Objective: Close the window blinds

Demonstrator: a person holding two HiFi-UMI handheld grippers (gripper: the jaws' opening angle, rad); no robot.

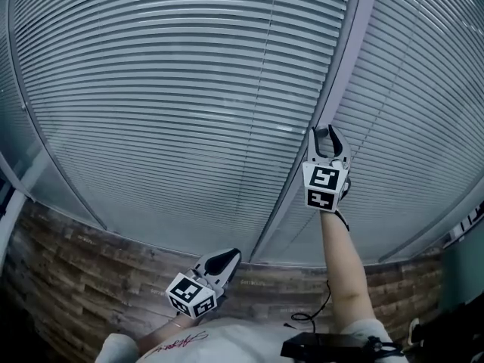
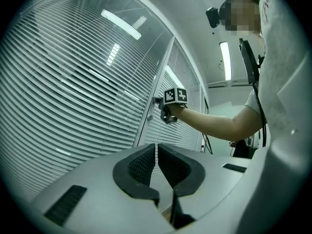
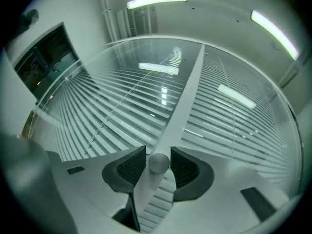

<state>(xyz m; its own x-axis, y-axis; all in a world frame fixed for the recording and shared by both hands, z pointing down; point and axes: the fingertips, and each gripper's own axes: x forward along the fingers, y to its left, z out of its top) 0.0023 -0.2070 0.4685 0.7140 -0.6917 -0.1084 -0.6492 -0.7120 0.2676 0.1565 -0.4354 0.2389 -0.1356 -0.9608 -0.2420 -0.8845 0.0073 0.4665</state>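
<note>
Both jaws of right gripper point(image 3: 157, 152) stand apart — knob point(image 3: 158, 163) between them.

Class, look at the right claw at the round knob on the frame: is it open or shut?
Open: the right claw has its pads apart, the knob between them with slim gaps either side.

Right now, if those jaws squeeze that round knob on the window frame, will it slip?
The knob looks like smooth, shiny metal: probably rigid and somewhat slippery, though the ribbed pads should help. Mounted on the frame, it likely turns rather than lifts off.
</note>
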